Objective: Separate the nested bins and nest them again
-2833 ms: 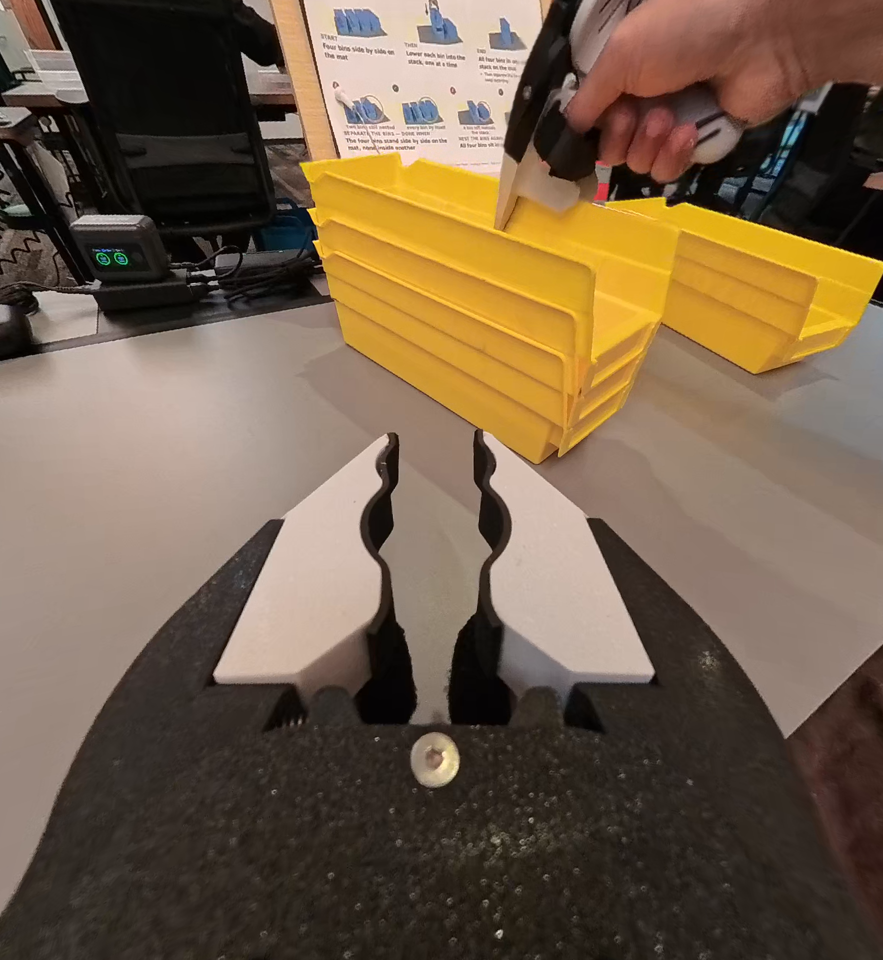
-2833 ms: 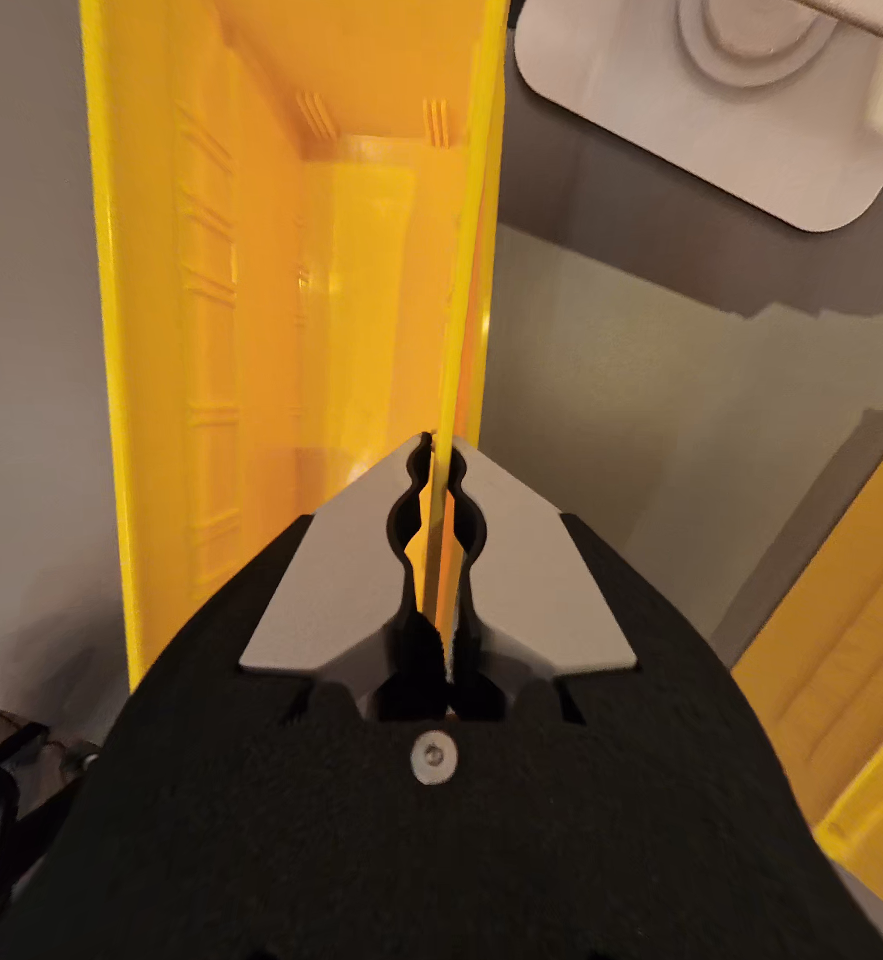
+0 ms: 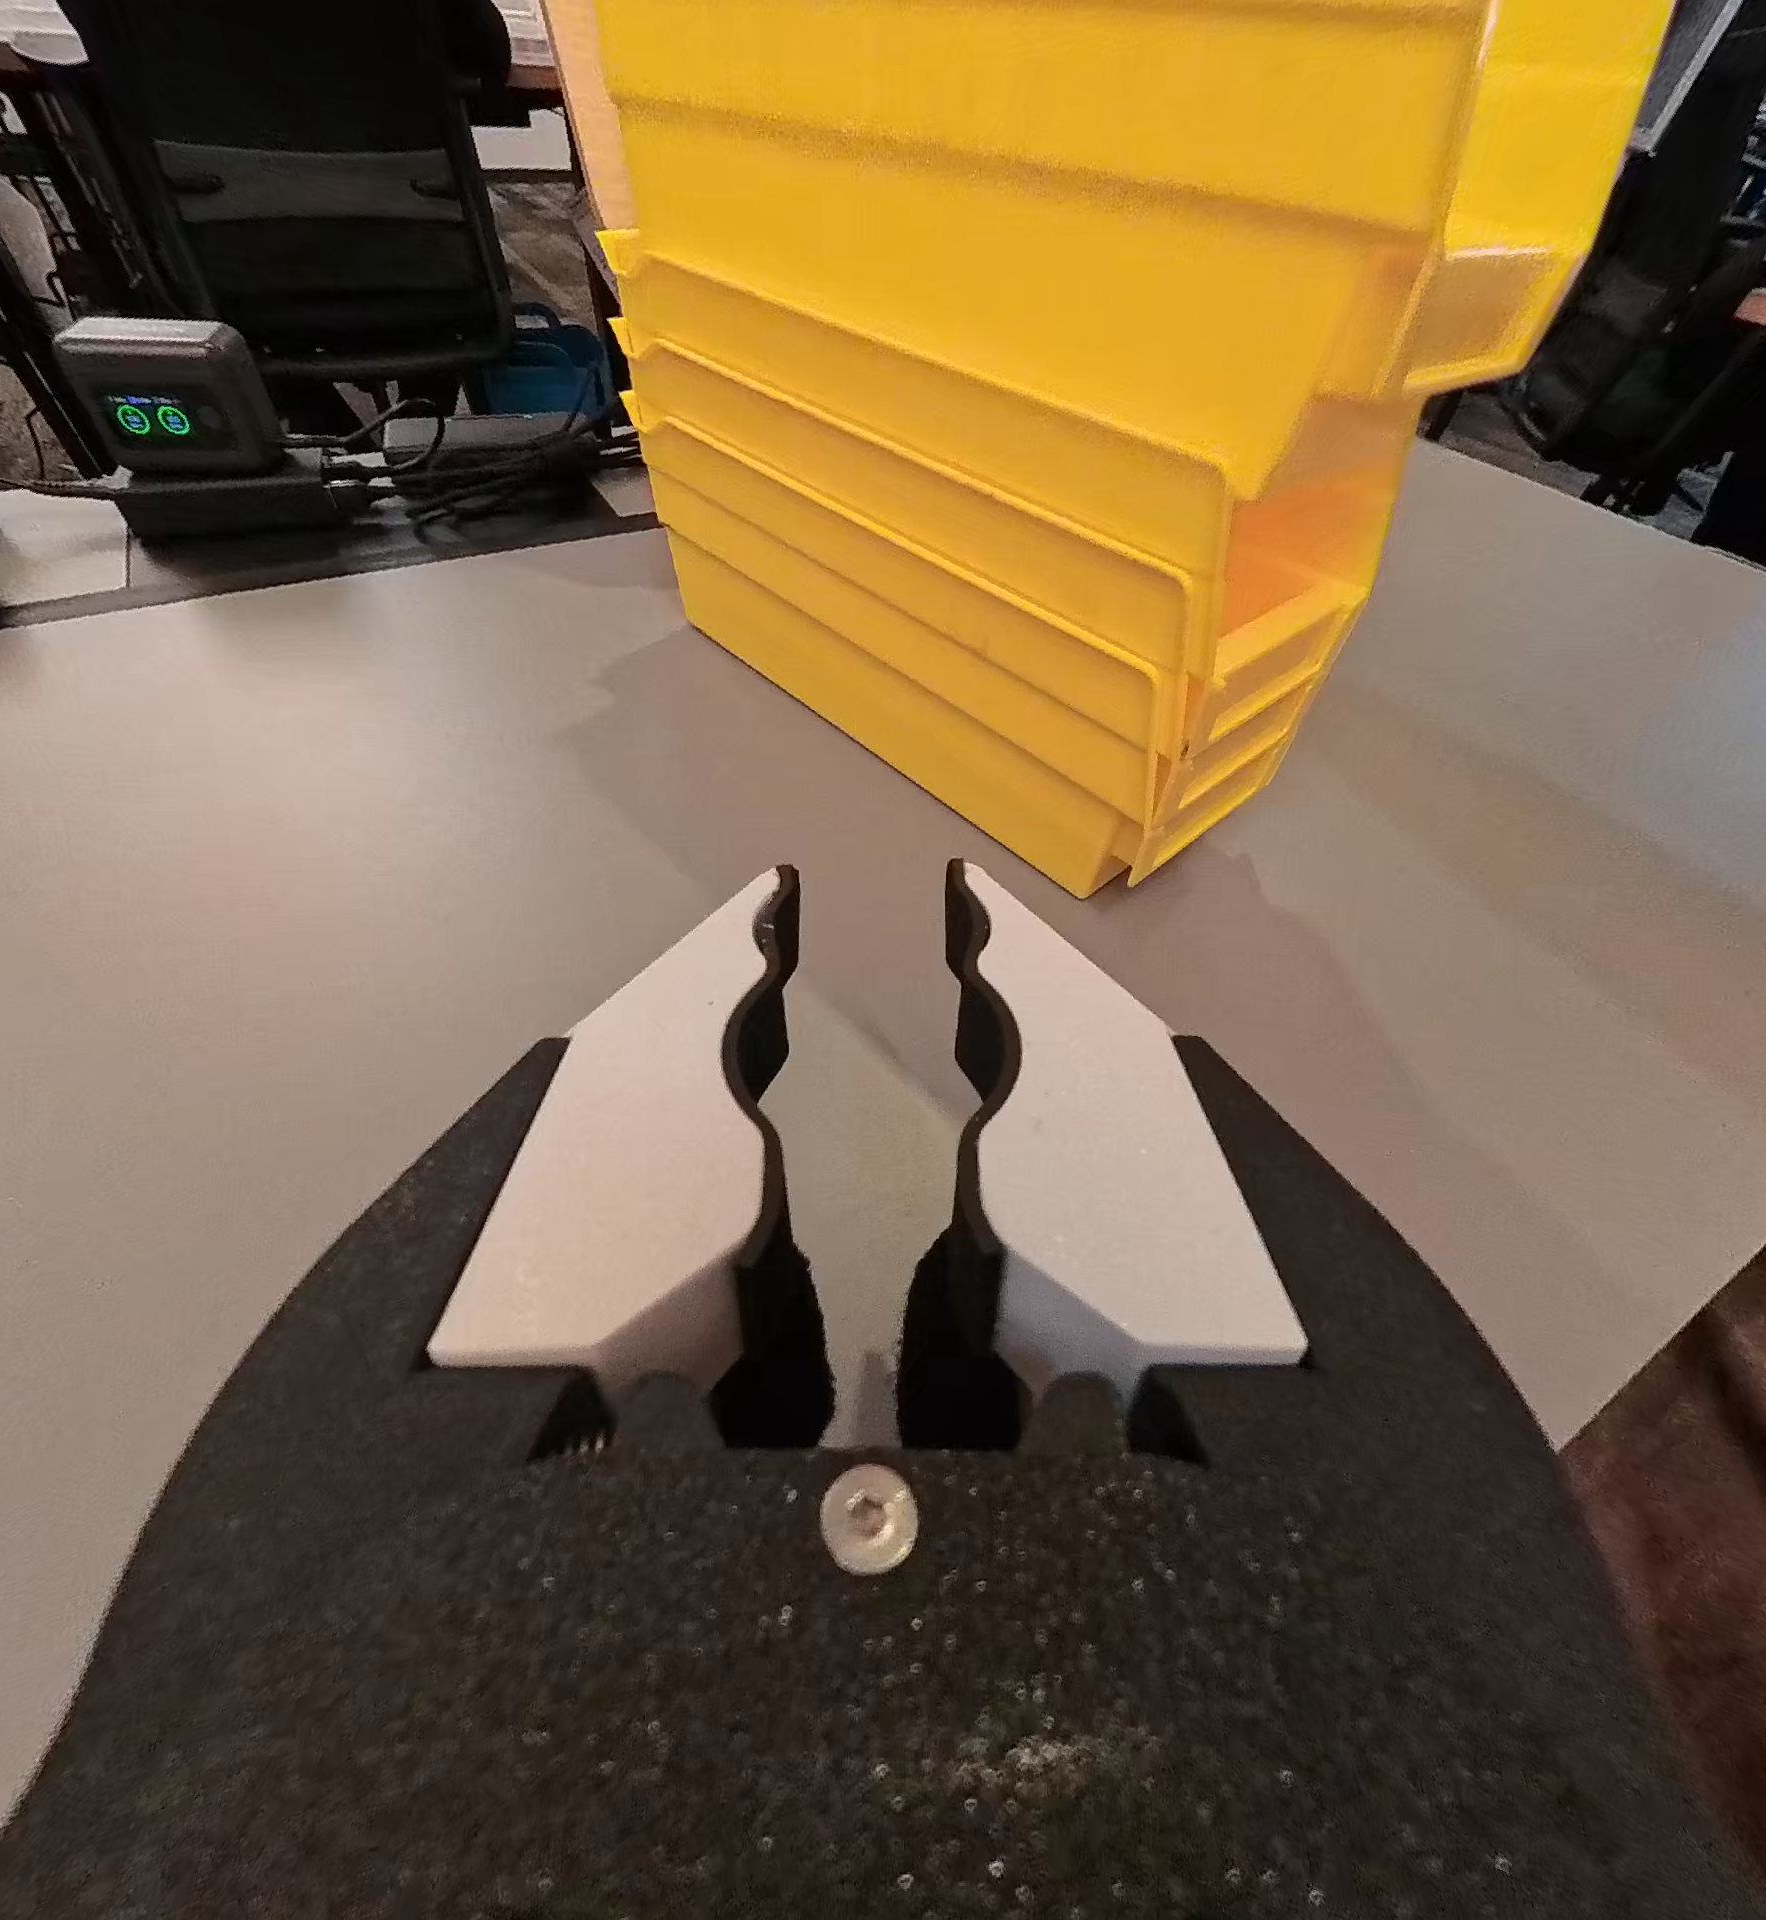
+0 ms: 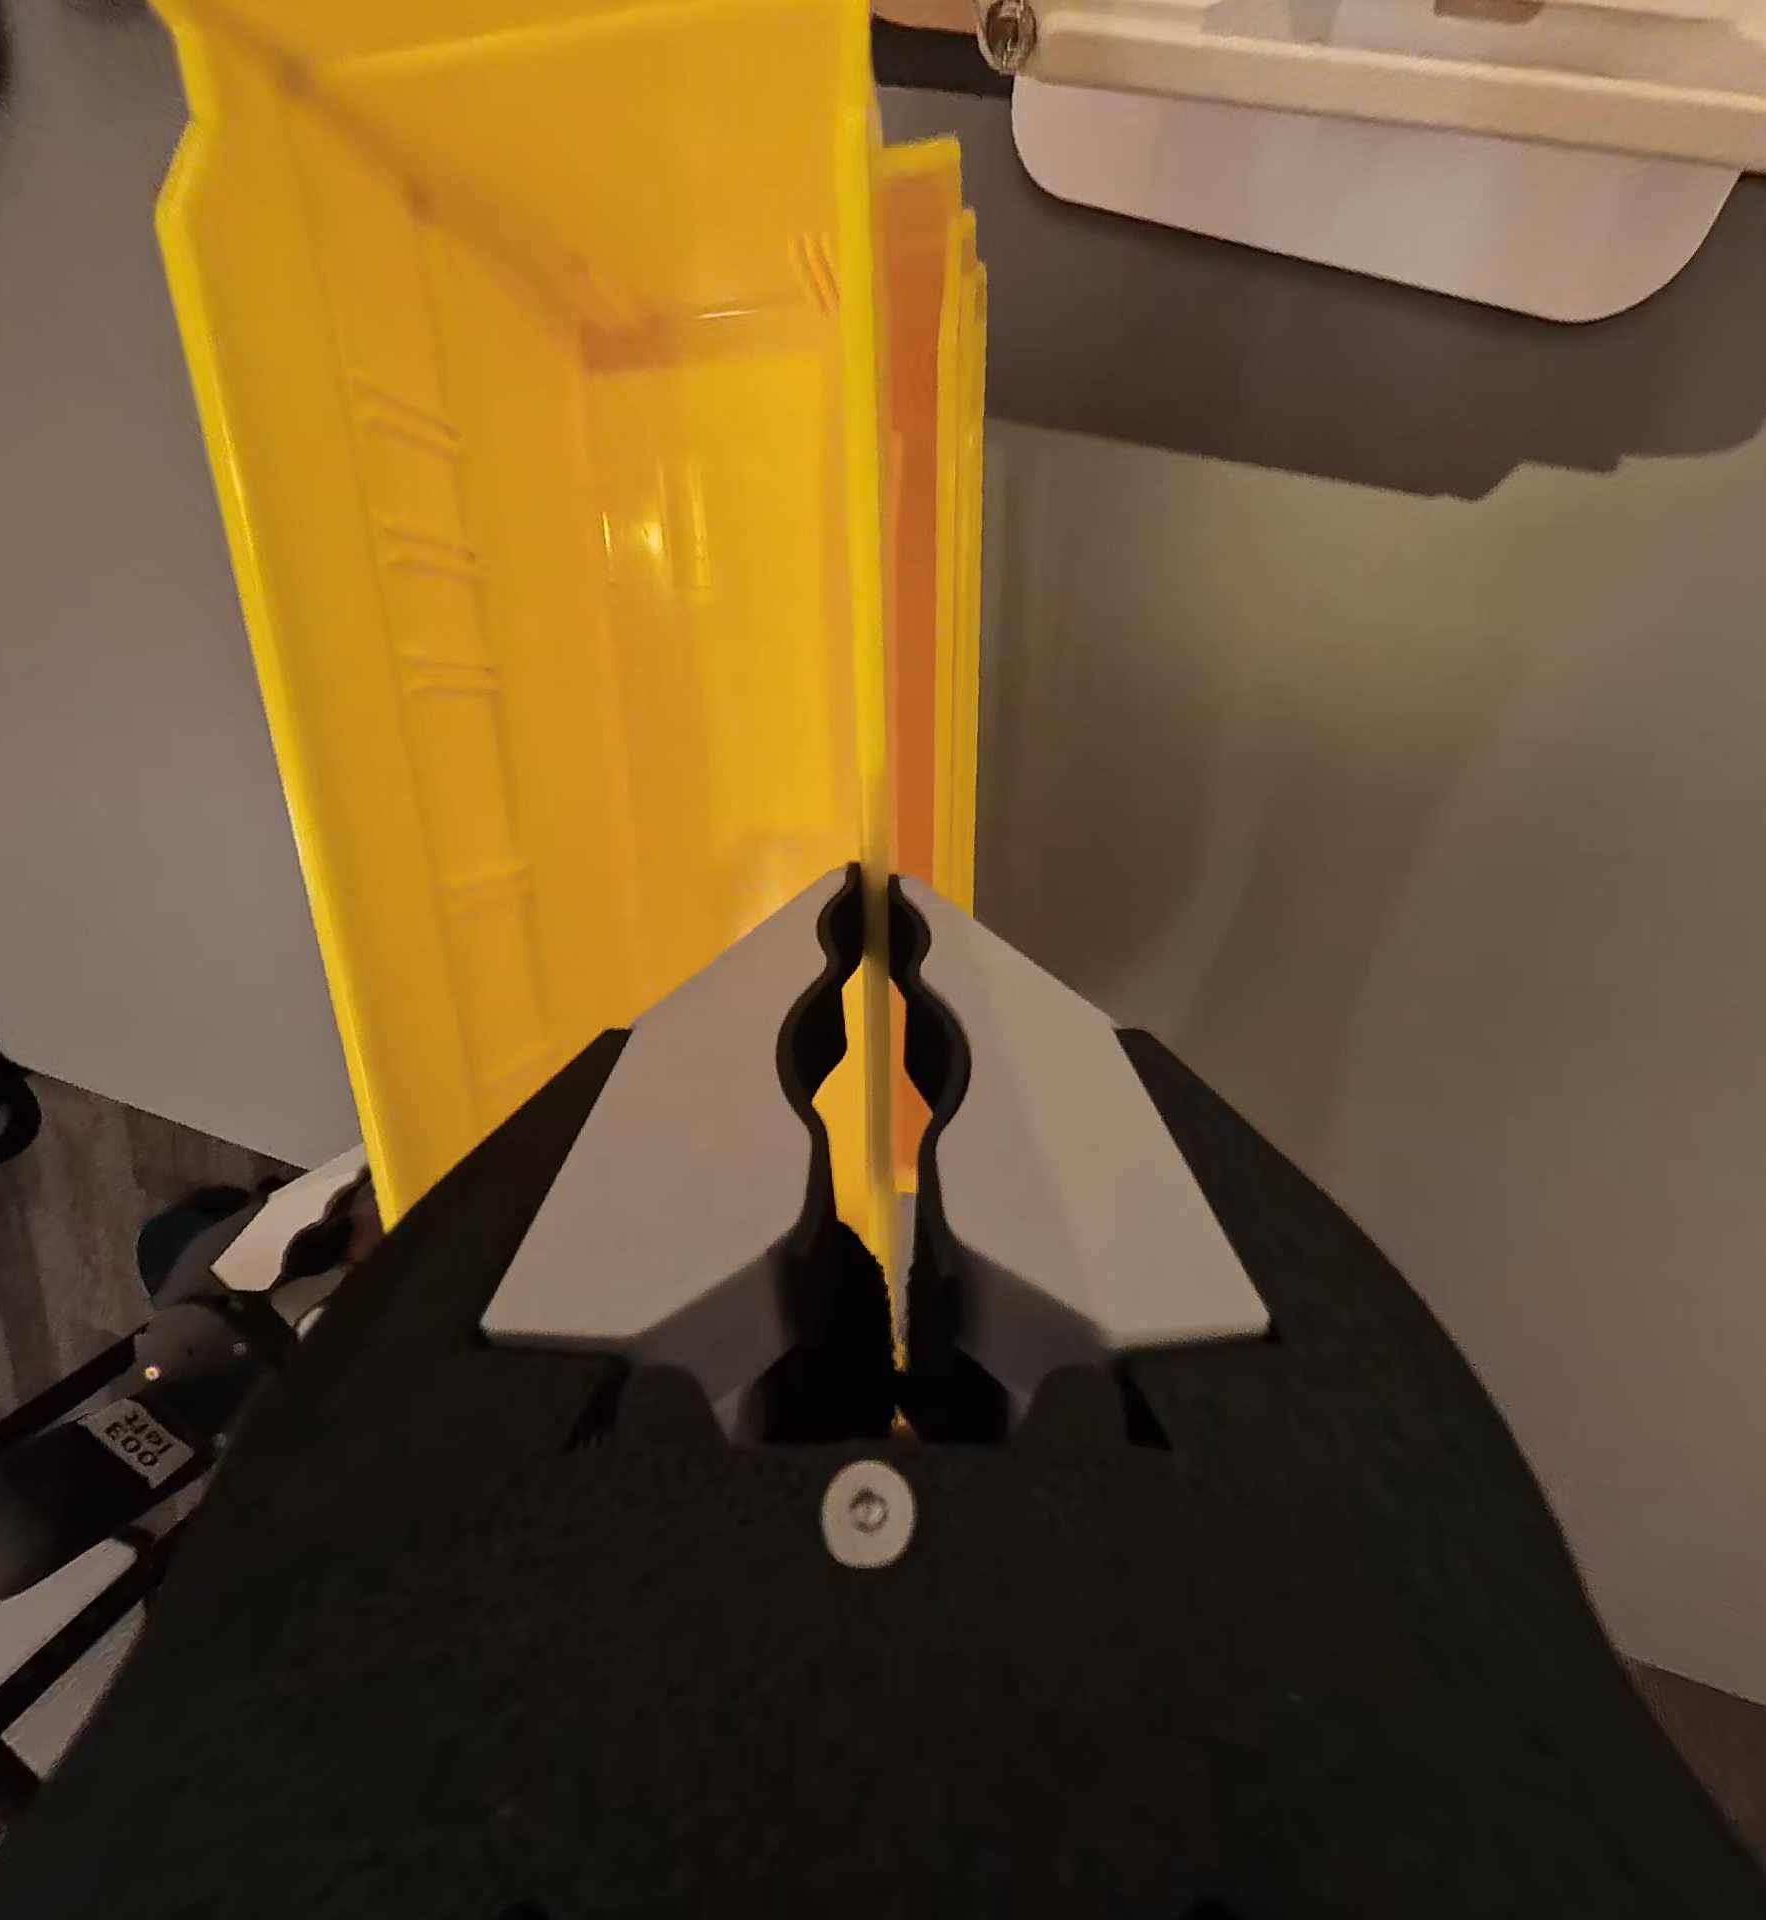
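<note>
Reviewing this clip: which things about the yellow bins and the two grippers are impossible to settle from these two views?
- Lifted bin: top cut by frame edge, left wrist view; motion-blurred.
- Right gripper: absent from left wrist view, beyond the frame.
- Stack: bin count unsure; interiors hidden by their walls.
- Left gripper: mostly hidden behind the right gripper's body, right wrist view.

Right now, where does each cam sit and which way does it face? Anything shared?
Left wrist view: on the open left gripper, low over the grey table, facing the nested bin stack and the lifted bin above it.
Right wrist view: on the right gripper, looking down into the lifted bin, shut on its wall; the left gripper shows lower left.
Shared: lifted bin, stack, table.
</note>
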The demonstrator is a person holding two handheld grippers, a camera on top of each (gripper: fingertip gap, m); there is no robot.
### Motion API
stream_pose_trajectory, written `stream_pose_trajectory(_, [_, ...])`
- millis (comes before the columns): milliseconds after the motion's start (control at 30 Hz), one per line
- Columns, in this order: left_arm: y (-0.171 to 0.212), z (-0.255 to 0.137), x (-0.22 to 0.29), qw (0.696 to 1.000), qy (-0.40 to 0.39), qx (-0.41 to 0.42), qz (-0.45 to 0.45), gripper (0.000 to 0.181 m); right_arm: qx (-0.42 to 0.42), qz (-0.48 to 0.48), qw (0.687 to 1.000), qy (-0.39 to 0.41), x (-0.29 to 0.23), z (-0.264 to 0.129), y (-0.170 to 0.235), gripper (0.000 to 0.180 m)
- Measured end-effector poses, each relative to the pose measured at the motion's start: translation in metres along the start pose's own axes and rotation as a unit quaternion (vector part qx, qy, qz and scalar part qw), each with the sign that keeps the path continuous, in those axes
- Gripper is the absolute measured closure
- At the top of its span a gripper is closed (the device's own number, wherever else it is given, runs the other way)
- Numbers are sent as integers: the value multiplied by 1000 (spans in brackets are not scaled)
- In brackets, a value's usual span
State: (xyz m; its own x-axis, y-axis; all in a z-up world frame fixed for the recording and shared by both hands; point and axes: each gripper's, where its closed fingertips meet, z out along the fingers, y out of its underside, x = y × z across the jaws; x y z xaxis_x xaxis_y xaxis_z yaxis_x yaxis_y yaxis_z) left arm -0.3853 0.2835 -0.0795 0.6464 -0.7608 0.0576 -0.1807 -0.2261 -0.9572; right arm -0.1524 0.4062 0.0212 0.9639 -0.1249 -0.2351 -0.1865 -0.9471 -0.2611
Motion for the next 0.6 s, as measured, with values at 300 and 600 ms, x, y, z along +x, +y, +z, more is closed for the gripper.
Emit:
stream_pose_trajectory(300, [-2, 0, 4, 1000, 4, 1, 7, 155, 0, -11, 1000, 25, 3, 24, 1, 177])
stream_pose_trajectory(600, [-1, 2, 3, 1000, 5, -1, 6, 155, 4, -16, 999, 28, 8, 40, 0, 177])
